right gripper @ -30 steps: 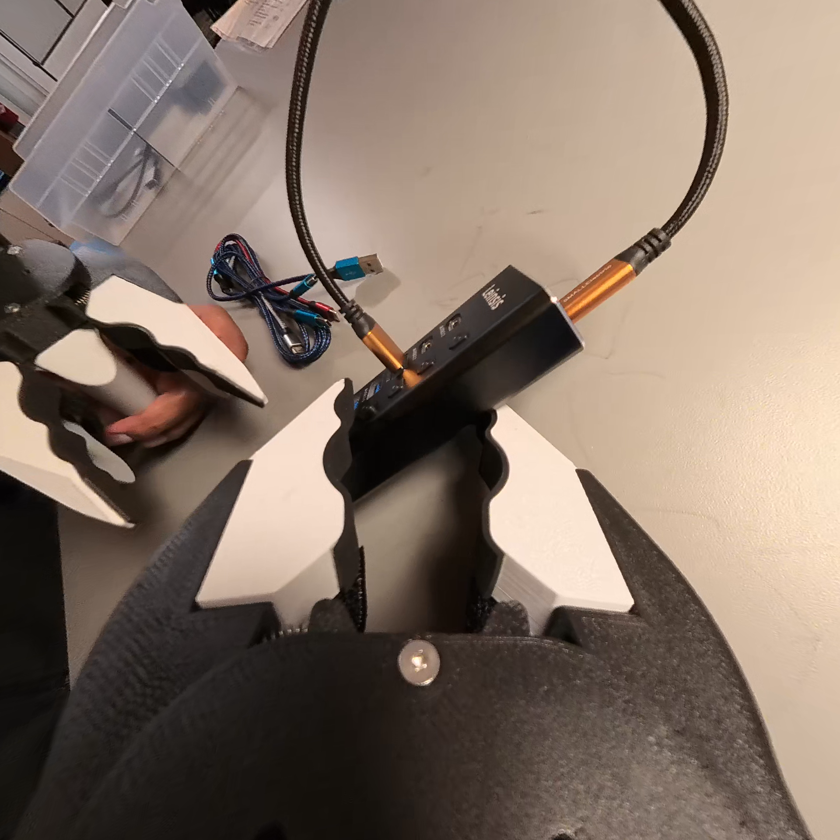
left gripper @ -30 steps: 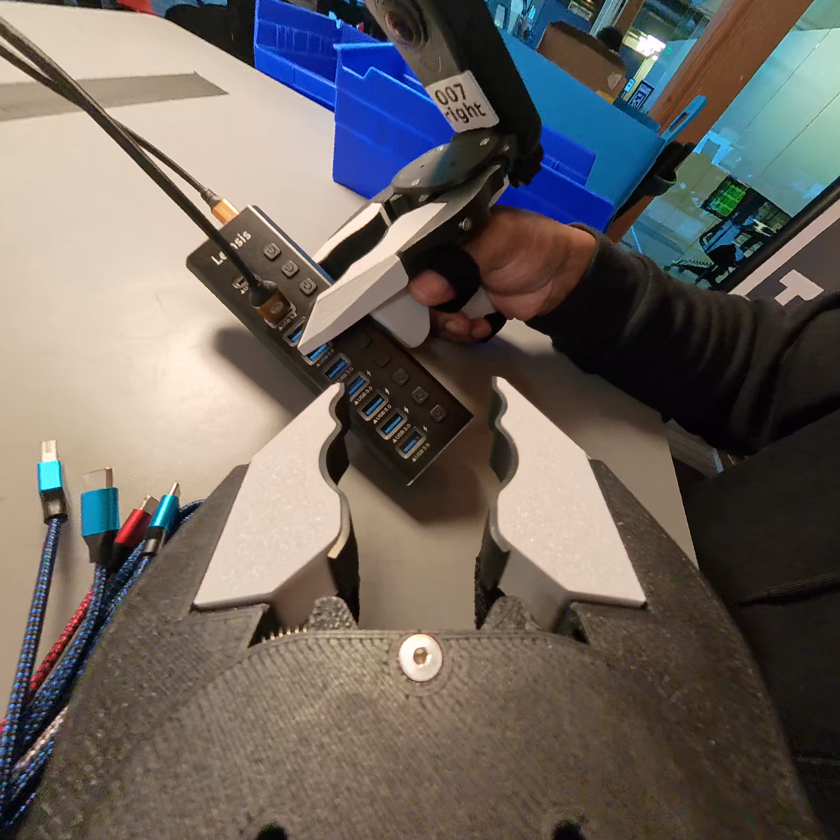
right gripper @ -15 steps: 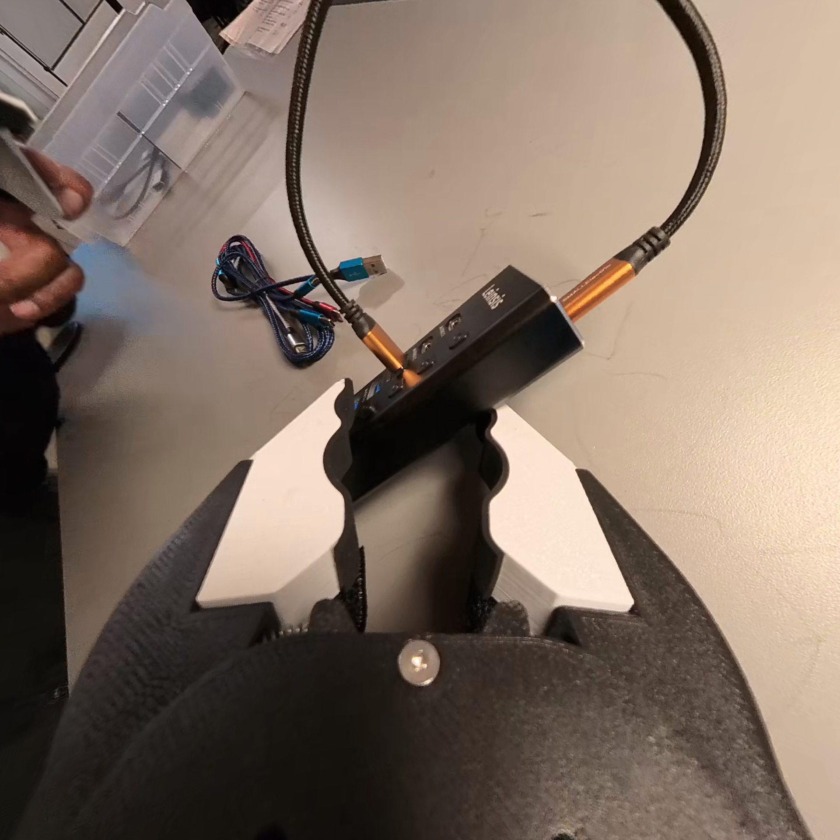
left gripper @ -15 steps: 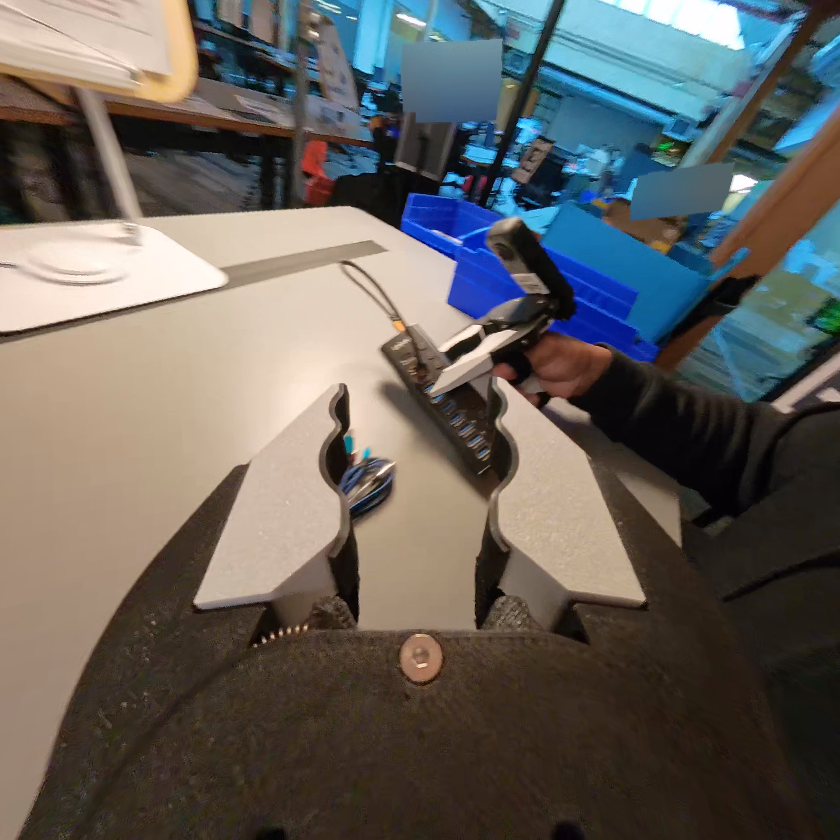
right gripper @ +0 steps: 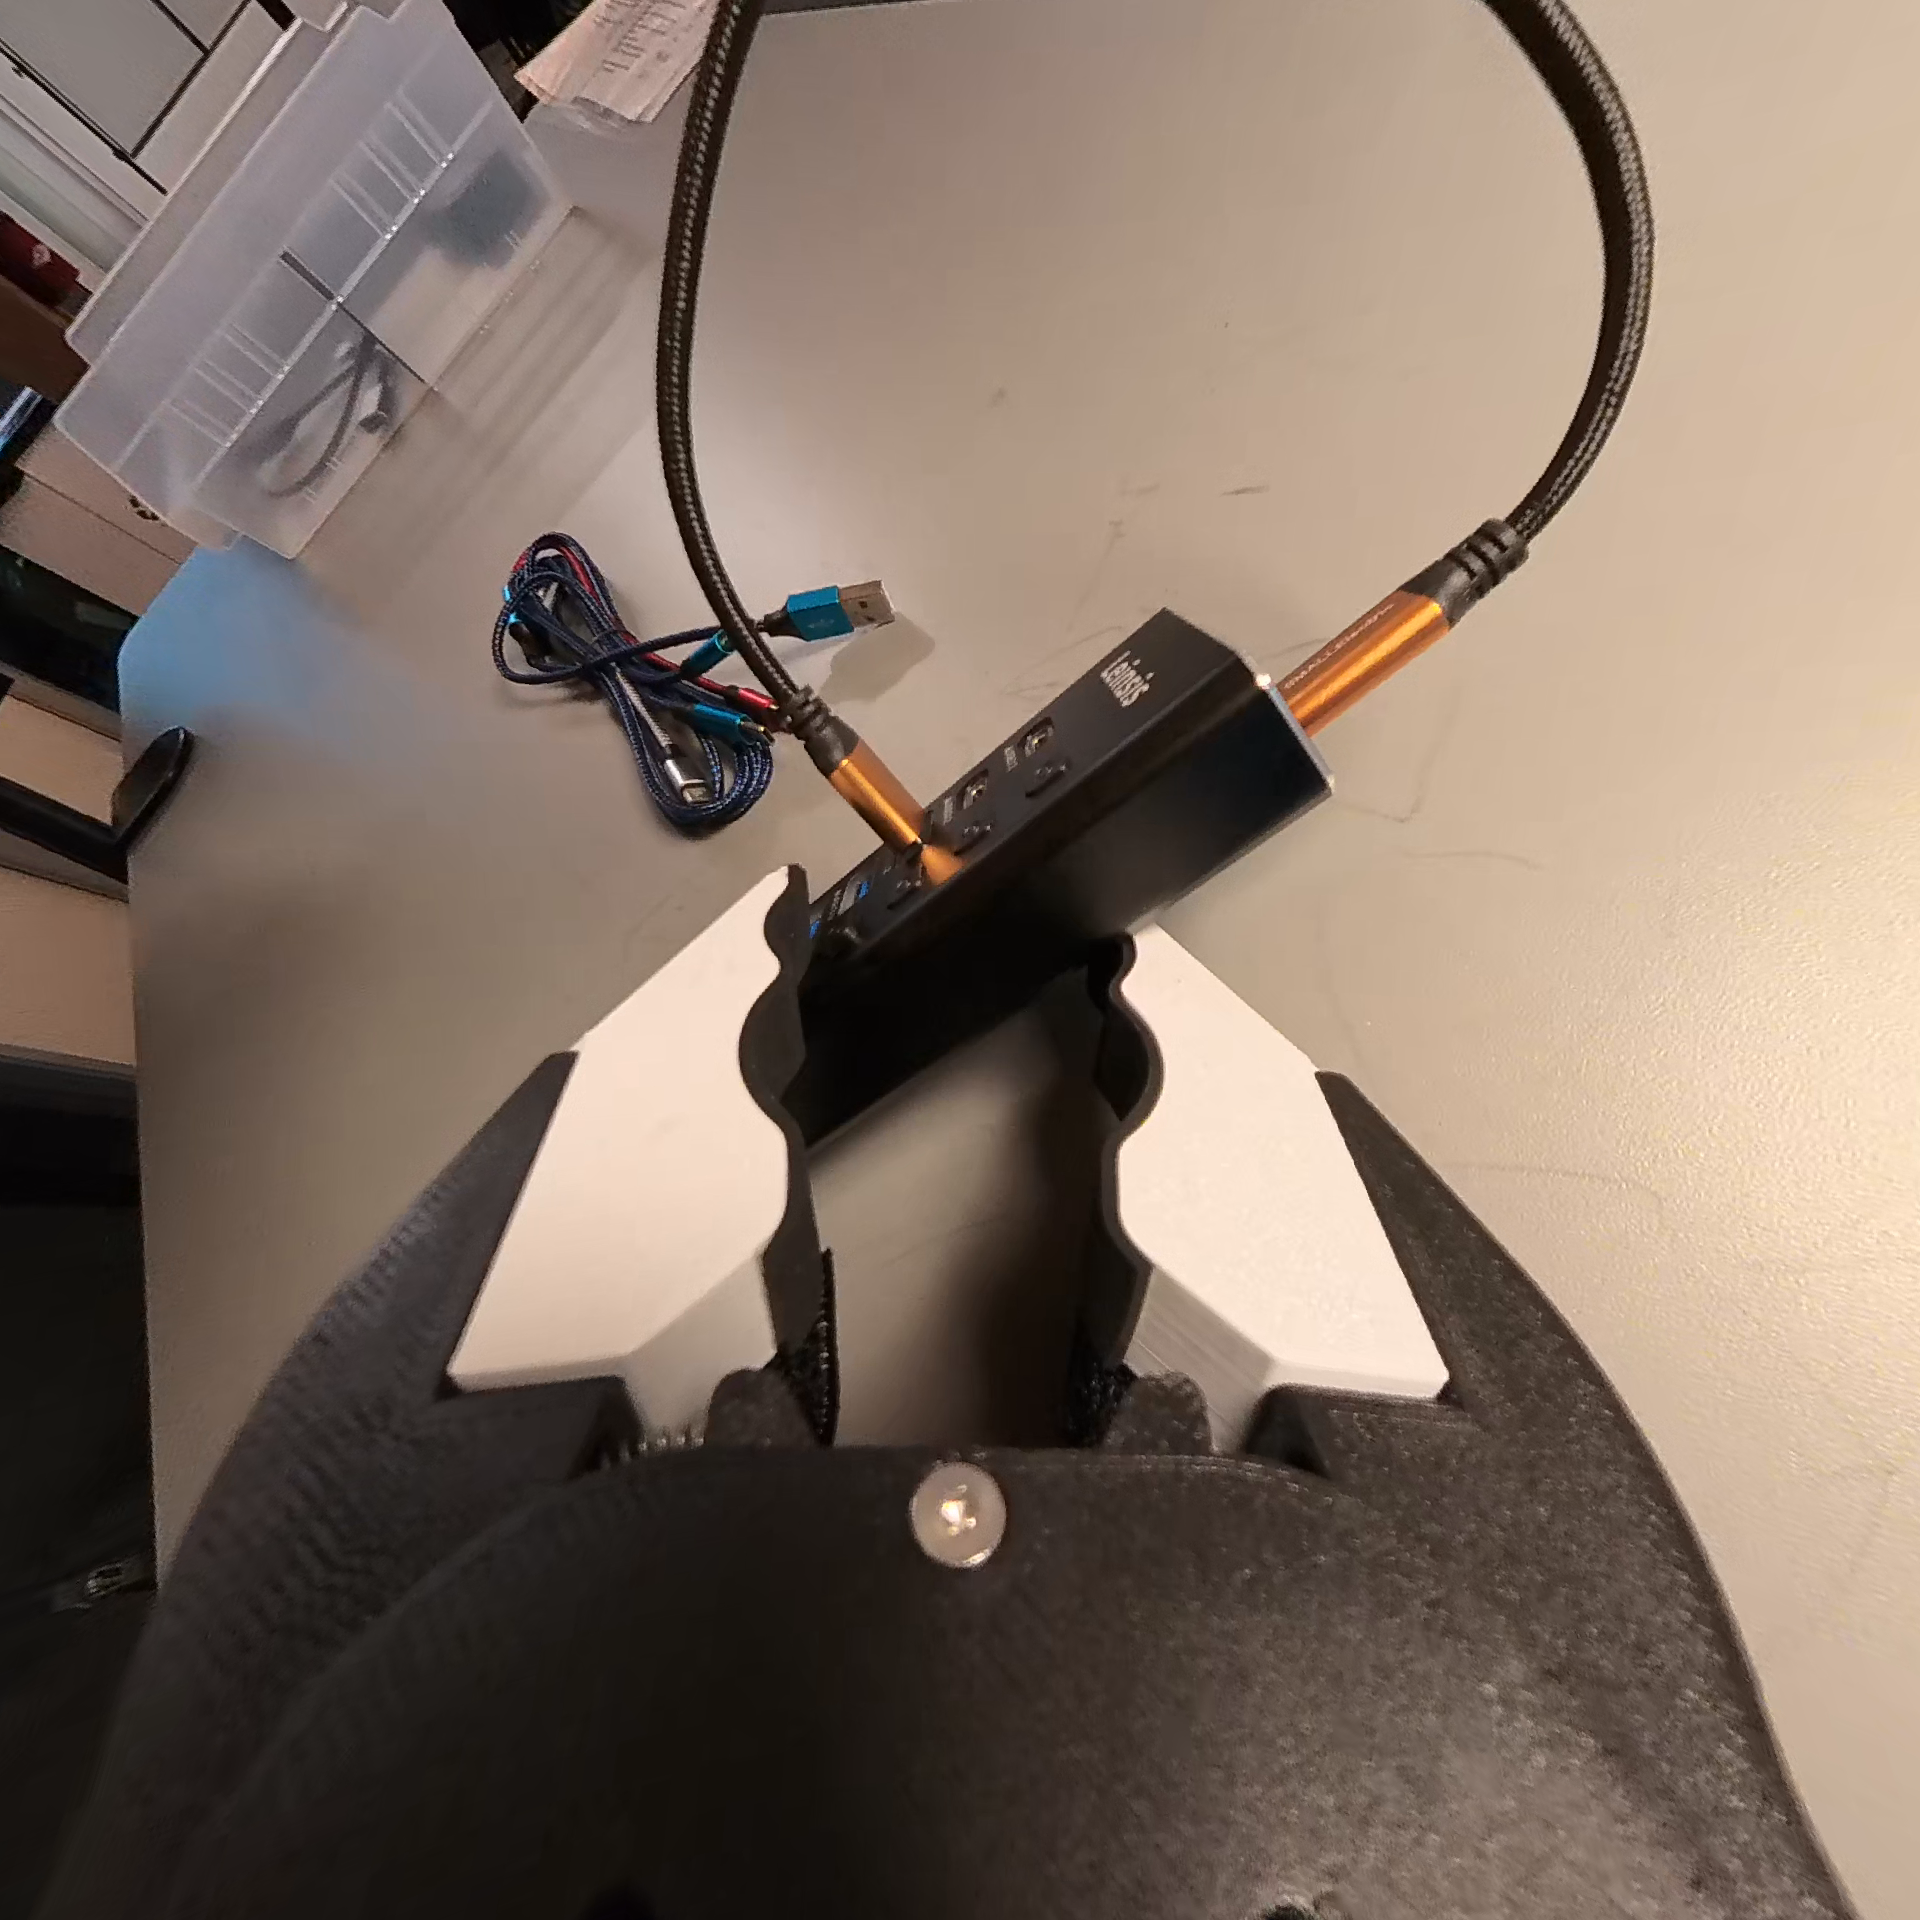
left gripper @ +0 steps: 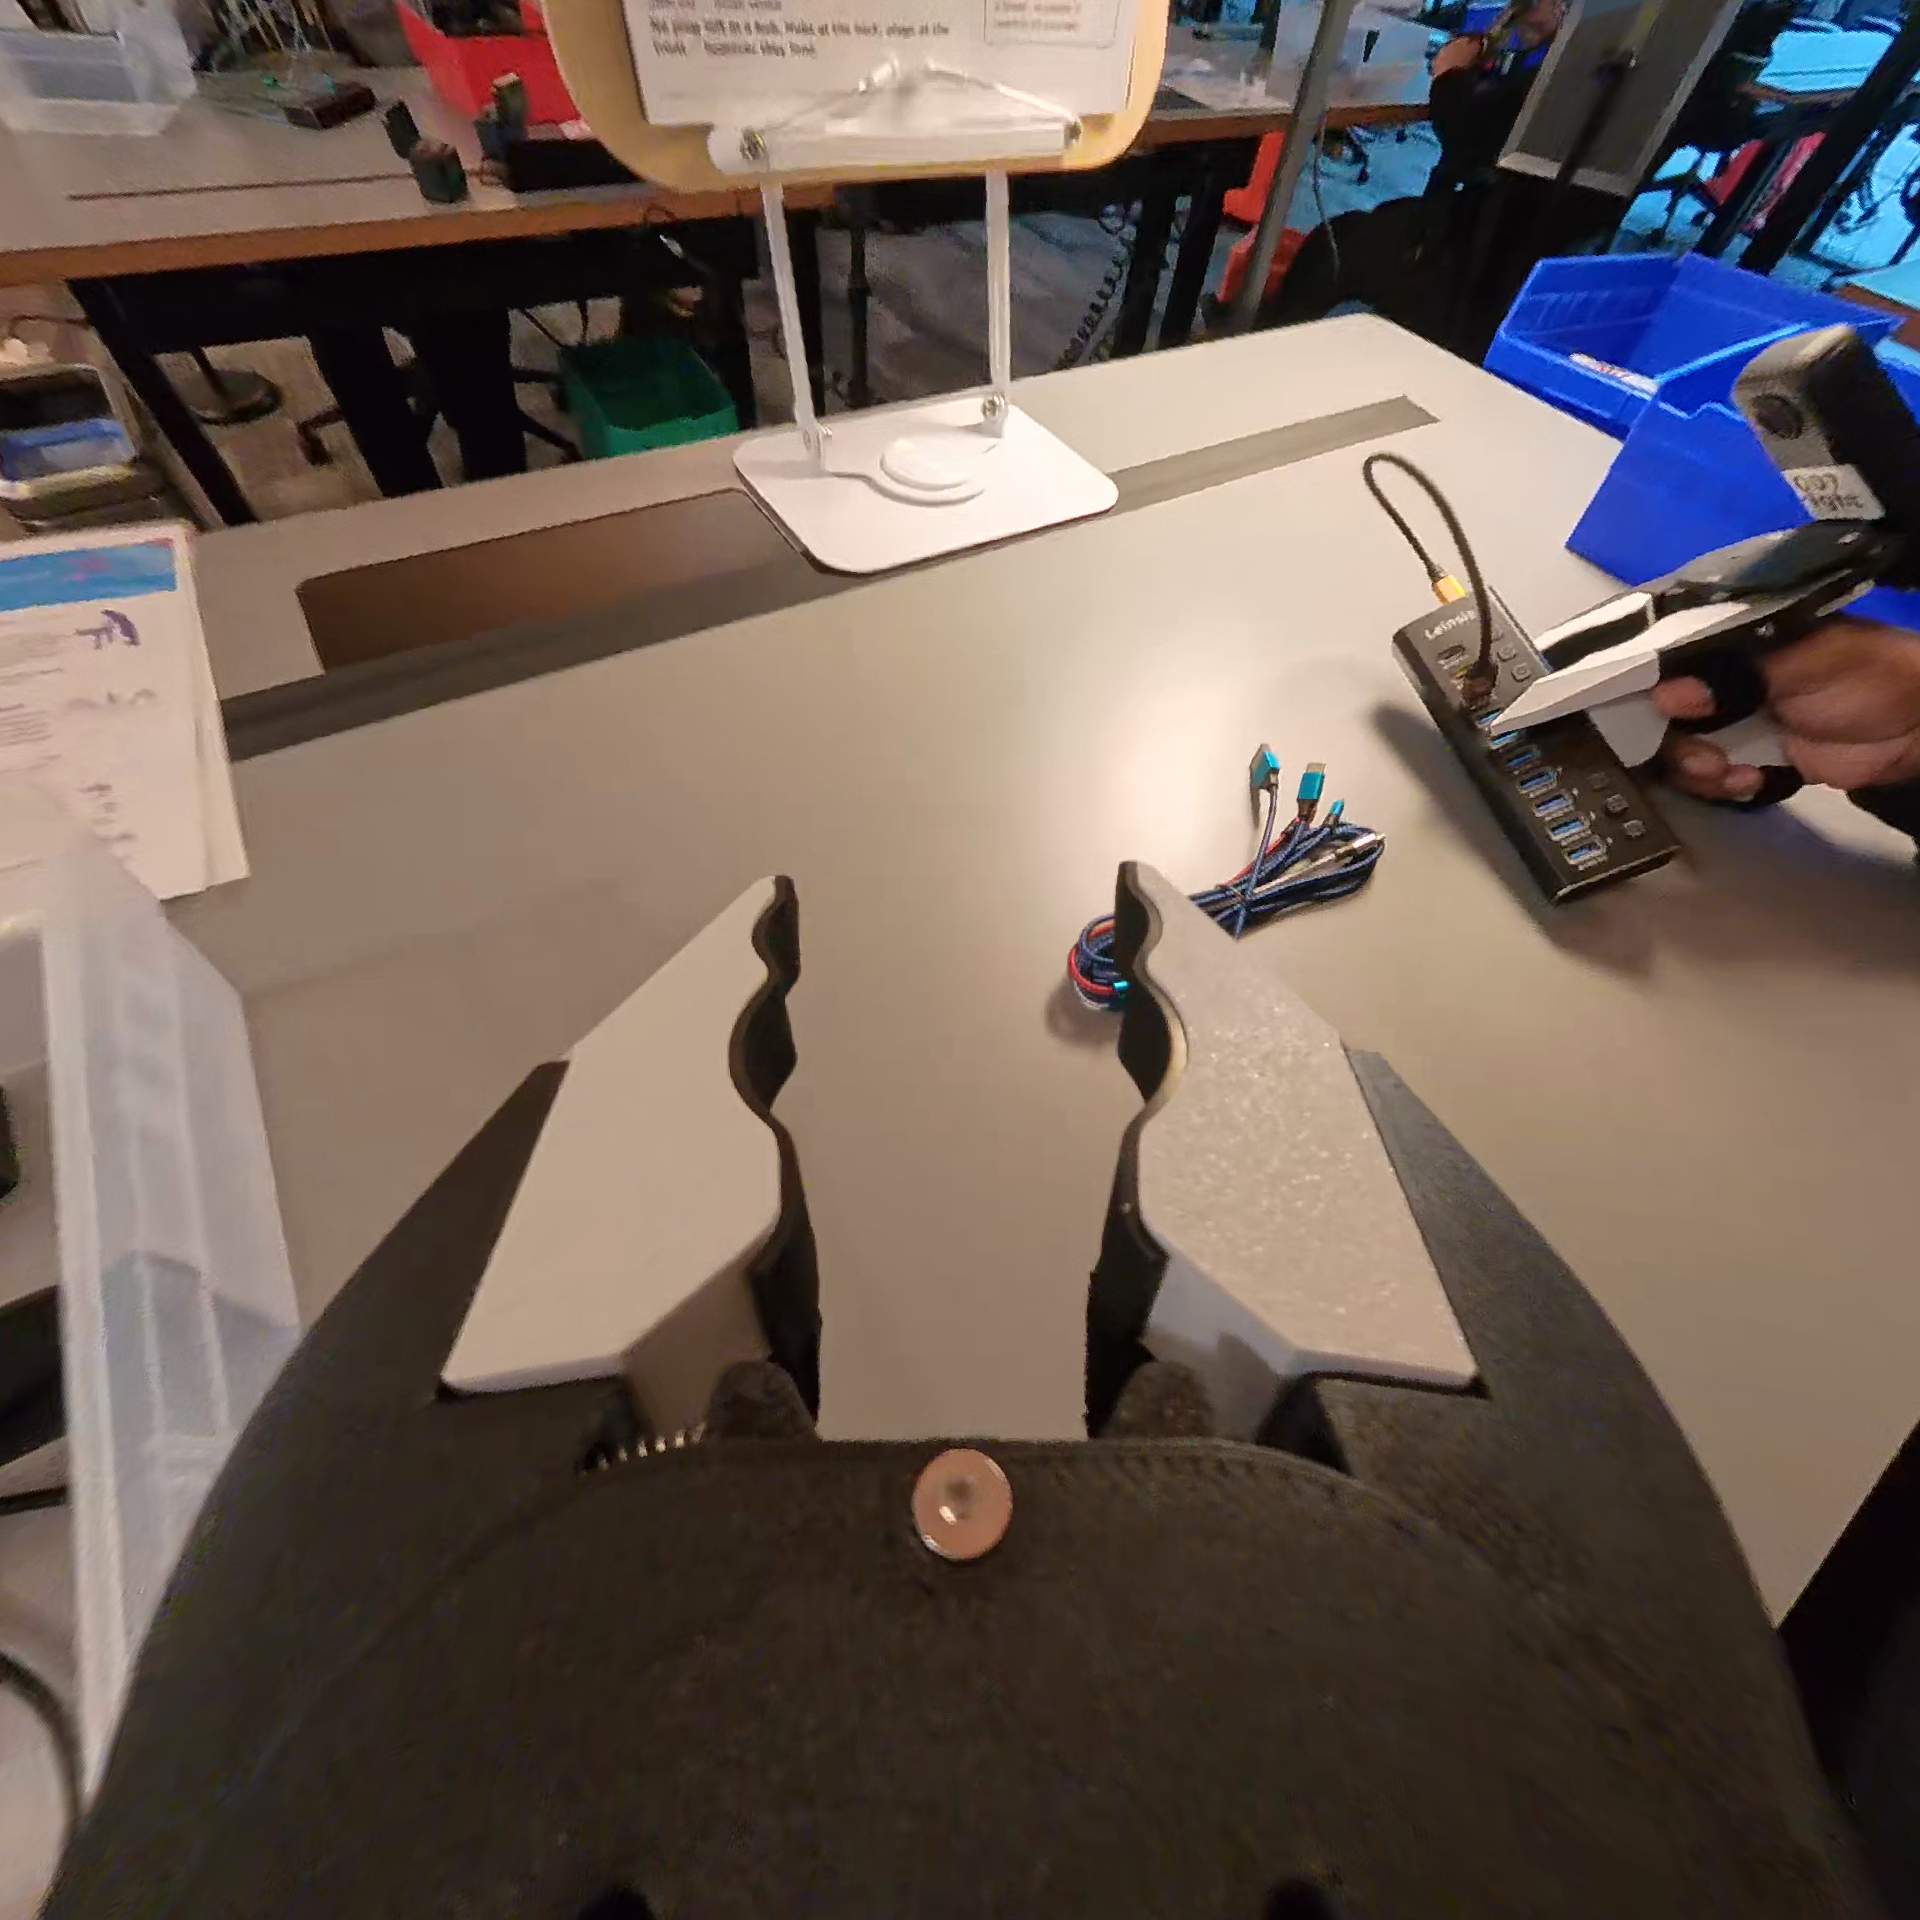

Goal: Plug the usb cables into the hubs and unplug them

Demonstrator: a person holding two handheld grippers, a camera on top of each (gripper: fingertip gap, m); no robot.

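A black USB hub (left gripper: pixel 1536 774) lies on the grey table at the far right. A black braided cable (right gripper: pixel 1912 281) with orange plugs loops from the hub's end (right gripper: pixel 1361 665) to a port on its face (right gripper: pixel 871 788). My right gripper (right gripper: pixel 956 920) straddles the hub (right gripper: pixel 1101 821), with a finger against each long side. It also shows in the left wrist view (left gripper: pixel 1558 675), held by a hand. My left gripper (left gripper: pixel 956 899) is open and empty above the table, well short of the hub. A bundle of blue and red cables (left gripper: pixel 1247 883) lies beyond its right finger.
A white stand base (left gripper: pixel 925 488) with a clipboard stands at the back. Blue bins (left gripper: pixel 1662 436) sit at the far right. Papers (left gripper: pixel 94 707) and a translucent plastic box (left gripper: pixel 156 1195) are on the left. The cable bundle (right gripper: pixel 623 707) lies left of the hub. My hands' fingertips stand some 40 cm from each other.
My left gripper has pulled back from the hub and swung left, still open. The right gripper has stayed on the hub. The hub and cables have not moved.
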